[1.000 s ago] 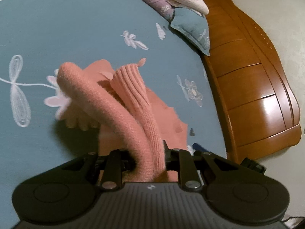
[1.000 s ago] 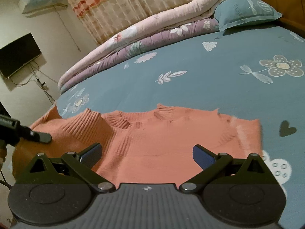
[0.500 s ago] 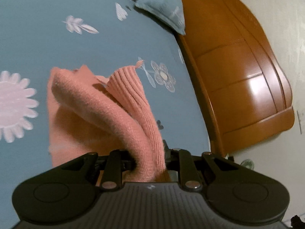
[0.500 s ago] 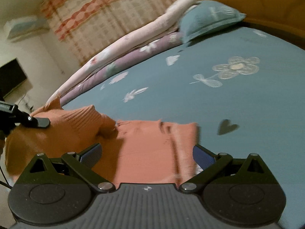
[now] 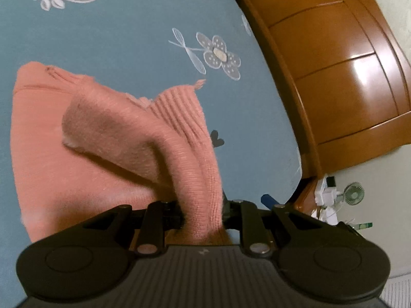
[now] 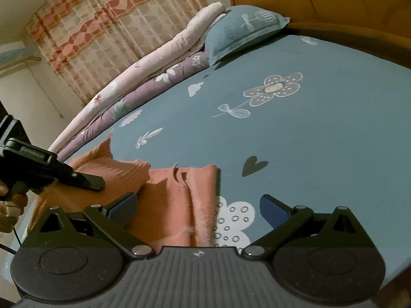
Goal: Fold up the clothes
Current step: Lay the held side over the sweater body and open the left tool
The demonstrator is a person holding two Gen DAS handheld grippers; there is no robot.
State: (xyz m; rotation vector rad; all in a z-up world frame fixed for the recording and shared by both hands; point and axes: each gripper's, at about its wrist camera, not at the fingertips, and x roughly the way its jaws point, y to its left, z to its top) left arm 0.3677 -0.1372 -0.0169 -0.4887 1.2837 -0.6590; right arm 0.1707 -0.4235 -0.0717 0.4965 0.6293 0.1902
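A: Salmon knit sweater lies lower left on the bed; left gripper fingers clamp its ribbed part.

B: That part has travelled across the body; right gripper fingers wide, empty. Fold underway.

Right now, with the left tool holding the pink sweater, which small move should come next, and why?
Probably lower the left tool so the lifted flap lies on the sweater body, then release. The ribbed part hangs pinched in it above the flat half on the bed sheet, and the right tool is open and empty.
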